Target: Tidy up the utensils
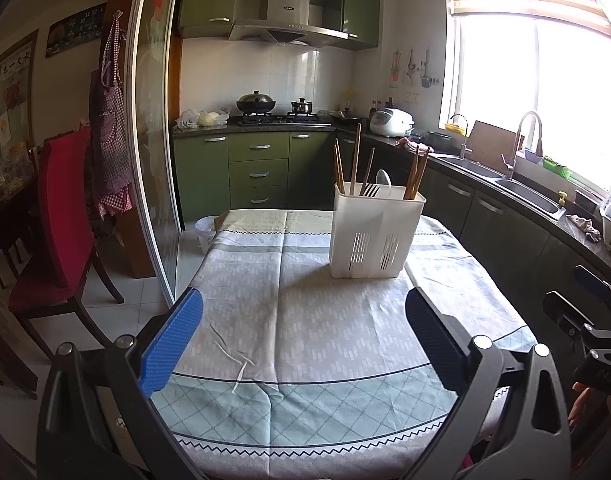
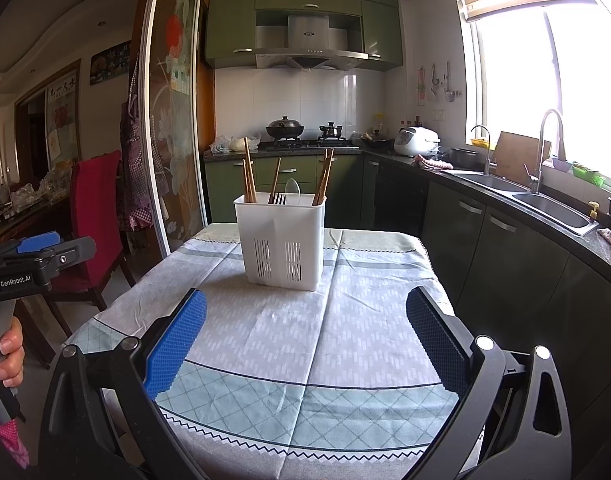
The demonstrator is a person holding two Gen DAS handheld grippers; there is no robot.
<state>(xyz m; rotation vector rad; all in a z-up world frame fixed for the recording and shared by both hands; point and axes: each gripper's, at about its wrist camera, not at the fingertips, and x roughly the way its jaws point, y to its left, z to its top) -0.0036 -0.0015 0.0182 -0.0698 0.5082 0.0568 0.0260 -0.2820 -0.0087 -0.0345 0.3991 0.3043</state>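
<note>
A white plastic utensil holder (image 1: 371,232) stands upright on the clothed table (image 1: 289,320); it also shows in the right wrist view (image 2: 283,240). It holds several wooden chopsticks (image 1: 355,160) (image 2: 248,176), a fork (image 1: 371,190) (image 2: 280,199) and a pale spoon (image 1: 383,180) (image 2: 292,187). My left gripper (image 1: 303,340) is open and empty over the near half of the table, well short of the holder. My right gripper (image 2: 305,340) is open and empty too, likewise short of the holder. Each gripper's body shows at the edge of the other's view.
A red chair (image 1: 61,216) stands left of the table beside a glass sliding door (image 1: 155,140). A dark counter with a sink (image 1: 521,192) runs along the right. A stove with pots (image 1: 265,114) is at the back. A small bin (image 1: 205,232) sits on the floor.
</note>
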